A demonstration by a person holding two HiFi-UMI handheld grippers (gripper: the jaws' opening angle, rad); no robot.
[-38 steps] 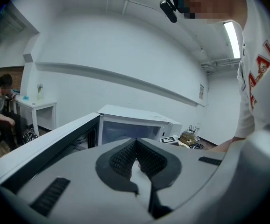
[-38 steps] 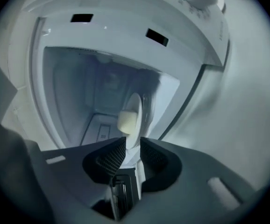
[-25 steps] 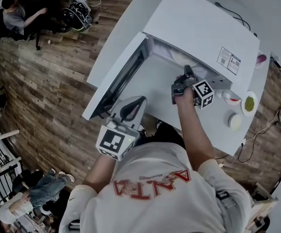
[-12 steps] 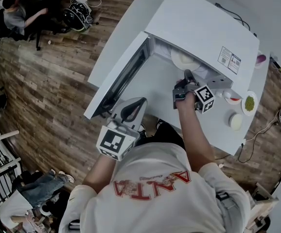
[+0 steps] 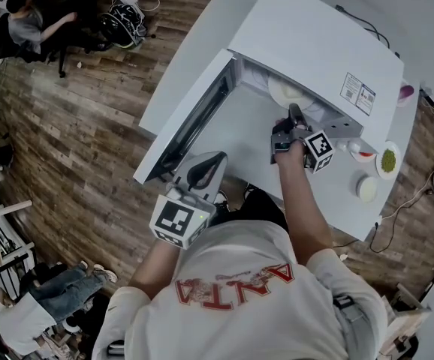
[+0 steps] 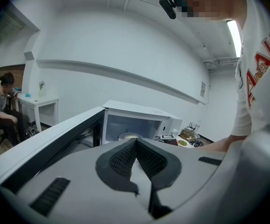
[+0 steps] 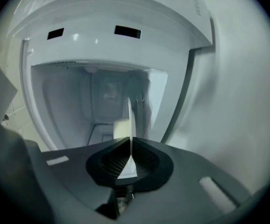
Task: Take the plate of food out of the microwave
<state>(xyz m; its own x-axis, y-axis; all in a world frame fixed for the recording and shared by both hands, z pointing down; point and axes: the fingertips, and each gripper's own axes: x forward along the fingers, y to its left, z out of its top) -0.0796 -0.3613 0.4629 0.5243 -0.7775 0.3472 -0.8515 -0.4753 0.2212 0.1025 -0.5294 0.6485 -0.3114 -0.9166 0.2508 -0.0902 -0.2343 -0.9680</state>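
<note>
On the white table (image 5: 336, 201), a dish of green food (image 5: 387, 160) sits near a small white dish (image 5: 366, 189). Across the wooden floor (image 5: 89, 141) sits a person (image 5: 23, 22).

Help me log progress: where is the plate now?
In the head view the plate sits at the microwave mouth, right of centre, its rim between the closing jaws of the right gripper.

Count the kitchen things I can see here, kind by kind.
Microwave: 1
Plate inside it: 1
Small dishes (green-filled, red-edged, white): 3
Purple thing, unclear: 1
Total: 6
</note>
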